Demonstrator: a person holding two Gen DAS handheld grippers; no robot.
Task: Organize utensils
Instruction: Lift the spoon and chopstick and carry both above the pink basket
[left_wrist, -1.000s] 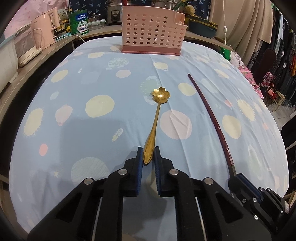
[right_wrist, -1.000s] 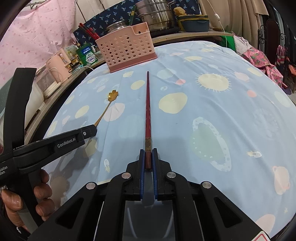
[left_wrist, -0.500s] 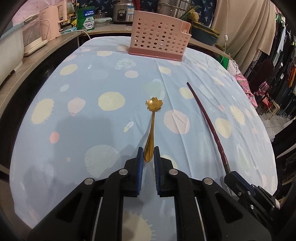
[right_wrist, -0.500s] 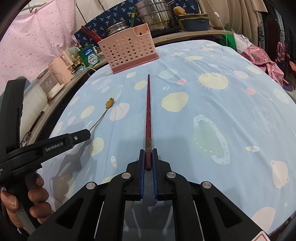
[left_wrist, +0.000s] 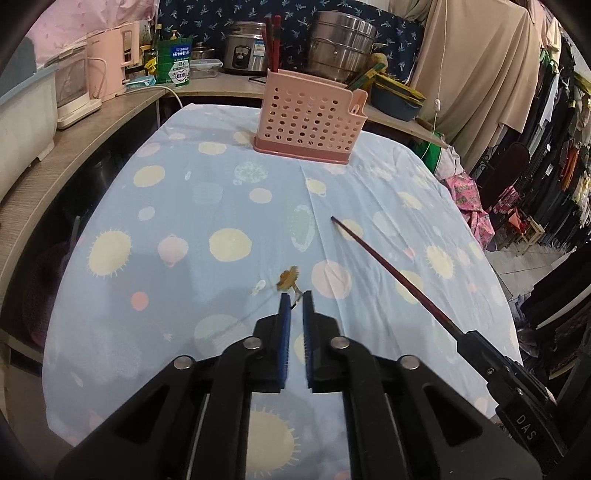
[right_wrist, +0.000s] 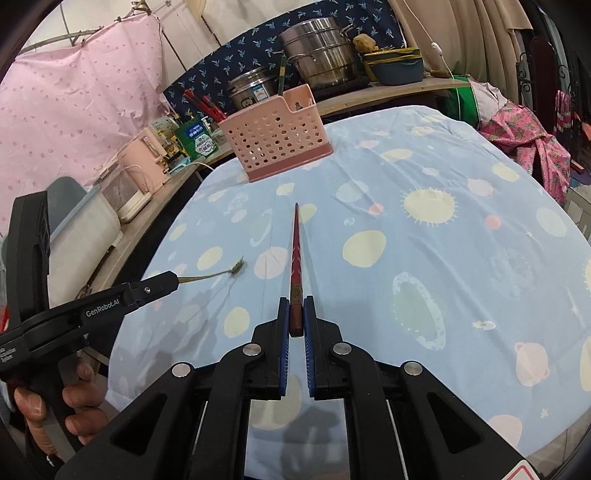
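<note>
While both claws hang over the blue planet-print cloth (left_wrist: 207, 192) covering the bench, the scene reads as follows.

Left claw (left_wrist: 294, 299): pressed together on the handle tip of the slim gold spoon with a flower-shaped bowl (left_wrist: 289, 278); in the right wrist view (right_wrist: 173, 277) the spoon (right_wrist: 218, 274) juts out past its tips, blurred, above the cloth.

Left hand (right_wrist: 55, 410): fingers wrapped around the black grip at the lower left of the right wrist view, claw angled downward toward the cloth.

Right claw (right_wrist: 295, 317): squeezed on the thick end of the dark red lacquered chopstick (right_wrist: 295, 258), which points ahead and down toward the cloth; from the left wrist view (left_wrist: 463, 338) the chopstick (left_wrist: 388, 266) slants up and left.

Pink perforated plastic utensil holder (left_wrist: 308, 118): upright at the far edge of the cloth, well apart from both claws.

Right hand: out of view.
</note>
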